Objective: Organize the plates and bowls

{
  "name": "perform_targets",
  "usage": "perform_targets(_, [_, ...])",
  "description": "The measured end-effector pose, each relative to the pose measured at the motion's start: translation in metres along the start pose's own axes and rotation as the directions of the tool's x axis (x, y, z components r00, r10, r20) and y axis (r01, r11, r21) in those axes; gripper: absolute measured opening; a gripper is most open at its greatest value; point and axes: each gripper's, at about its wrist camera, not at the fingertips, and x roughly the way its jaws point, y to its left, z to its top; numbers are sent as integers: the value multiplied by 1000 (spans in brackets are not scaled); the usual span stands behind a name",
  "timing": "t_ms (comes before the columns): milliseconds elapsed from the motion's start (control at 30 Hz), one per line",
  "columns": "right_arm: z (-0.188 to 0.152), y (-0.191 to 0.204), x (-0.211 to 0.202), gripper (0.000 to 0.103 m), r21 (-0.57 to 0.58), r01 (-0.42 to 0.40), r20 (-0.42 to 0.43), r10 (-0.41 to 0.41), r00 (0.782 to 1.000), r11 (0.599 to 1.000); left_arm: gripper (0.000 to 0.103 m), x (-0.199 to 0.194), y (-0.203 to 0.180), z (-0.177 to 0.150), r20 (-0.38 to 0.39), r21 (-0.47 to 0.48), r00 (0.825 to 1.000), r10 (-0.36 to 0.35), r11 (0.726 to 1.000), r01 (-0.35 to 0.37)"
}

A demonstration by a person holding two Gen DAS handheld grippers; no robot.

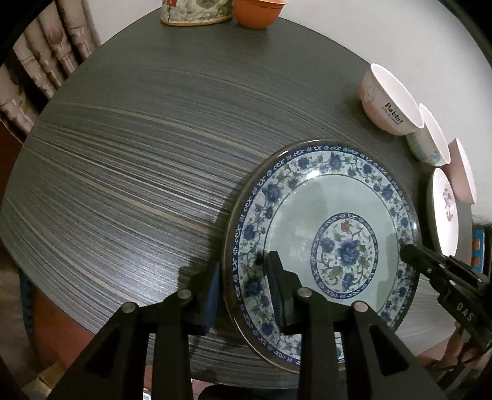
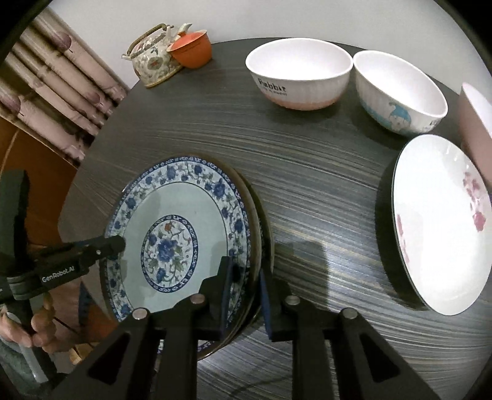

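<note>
A blue-and-white floral plate [image 1: 307,215] [image 2: 172,212] lies on top of another plate at the near edge of the round dark table [image 1: 123,169]. My left gripper [image 1: 243,277] straddles its left rim, one finger under and one over, jaws a little apart. My right gripper [image 2: 246,286] straddles the right rim the same way, with a gap showing. A white plate with pink flowers [image 2: 439,224] [image 1: 446,212] lies to the right. A white "Rabbit" bowl [image 2: 298,74] [image 1: 390,101], a bowl with a blue cartoon [image 2: 399,92] [image 1: 430,138] and a pinkish bowl [image 2: 476,120] [image 1: 461,172] stand behind it.
A floral teapot [image 2: 153,58] [image 1: 193,12] and an orange cup [image 2: 192,52] [image 1: 258,12] stand at the table's far edge. Curtains [image 2: 52,77] hang at the left. The person's hand [image 2: 27,323] holds the left gripper beyond the table edge.
</note>
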Motion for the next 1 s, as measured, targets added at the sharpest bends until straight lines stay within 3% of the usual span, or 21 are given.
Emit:
perform_targets(167, [0,5,-1,20,-16,27,-8,-27,1000,999,27,1,-5,-3,12,13,1000,19,1000,-19])
perform_targets(367, [-1,21,2,27,-96,126,3,-126,992,987,27,1,-13,-5,30,40,999,39,998,-40])
perform_targets(600, [-2,16,-1,29,-95,103,29,-101,994,990,32,-3,-13,-7,70,41,995,71,996,-74])
perform_targets(767, [-10,1,-15,29,-75,85,106,-77,991,994,50,-26,-27,-12,211,74,967,144,984,-163])
perform_targets(1000, [-27,-32,-47,29,-48,173,229,-158,961,984,62,-53,-79,-22,345,168,930,127,966,-194])
